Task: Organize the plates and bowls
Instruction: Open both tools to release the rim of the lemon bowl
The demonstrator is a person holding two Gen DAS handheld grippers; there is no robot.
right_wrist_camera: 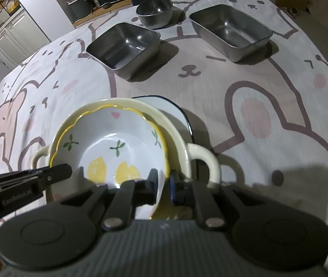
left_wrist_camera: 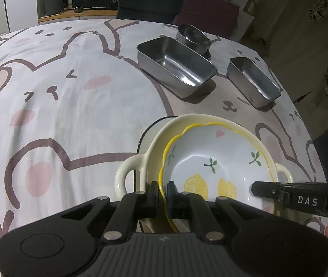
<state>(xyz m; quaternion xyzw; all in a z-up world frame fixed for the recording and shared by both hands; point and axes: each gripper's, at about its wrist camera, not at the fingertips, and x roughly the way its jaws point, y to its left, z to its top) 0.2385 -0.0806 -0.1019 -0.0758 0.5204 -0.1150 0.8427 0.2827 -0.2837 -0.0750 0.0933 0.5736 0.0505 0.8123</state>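
over the cartoon-print cloth surface (left_wrist_camera: 71, 120), both hand-held grippers, left (left_wrist_camera: 162, 196) pinching and right (right_wrist_camera: 164, 185) barely loosened, straddle the yellow-rimmed lemon-print bowl (left_wrist_camera: 217, 161) nested in the cream two-handled bowl (left_wrist_camera: 136, 173); releasing seems next.

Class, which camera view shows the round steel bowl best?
The right wrist view: the round steel bowl shows its whole rim and inside. In the left wrist view the round steel bowl sits partly hidden behind the large steel tray.
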